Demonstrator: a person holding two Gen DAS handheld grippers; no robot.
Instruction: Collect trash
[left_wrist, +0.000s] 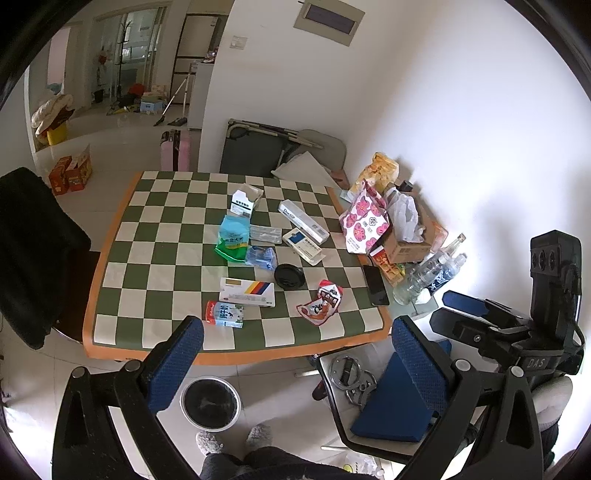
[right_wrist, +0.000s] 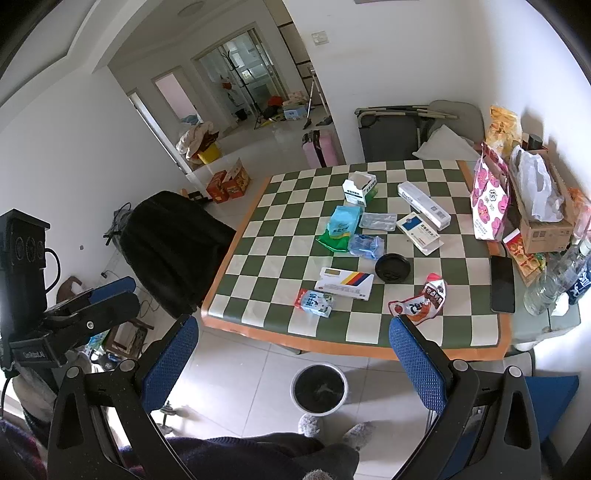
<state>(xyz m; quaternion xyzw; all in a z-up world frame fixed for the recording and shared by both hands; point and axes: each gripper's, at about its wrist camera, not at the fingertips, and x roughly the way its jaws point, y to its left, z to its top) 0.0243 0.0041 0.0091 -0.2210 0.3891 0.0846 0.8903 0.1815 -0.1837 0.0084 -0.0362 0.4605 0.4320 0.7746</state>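
Trash lies scattered on the green-and-white checked table (left_wrist: 162, 266): a small milk carton (left_wrist: 224, 314), a red snack wrapper (left_wrist: 321, 301), a black cup lid (left_wrist: 290, 276), a striped white box (left_wrist: 247, 292), a green rice bag (left_wrist: 232, 240), crumpled blue plastic (left_wrist: 263, 256) and several white medicine boxes (left_wrist: 303, 243). A round bin (left_wrist: 212, 426) with a black liner stands on the floor before the table. My left gripper (left_wrist: 295, 365) hovers open above the table's near edge, holding nothing. My right gripper (right_wrist: 295, 365) is open and empty too, over the bin (right_wrist: 319, 411).
A phone (left_wrist: 376, 284), clear bottles (left_wrist: 424, 277), a pink flowered bag (left_wrist: 365, 221) and a cardboard box (left_wrist: 406, 240) crowd the table's right side. A black chair (left_wrist: 33, 251) stands left, a blue-seated chair (left_wrist: 399, 406) right. The person's slippers (left_wrist: 229, 439) are beside the bin.
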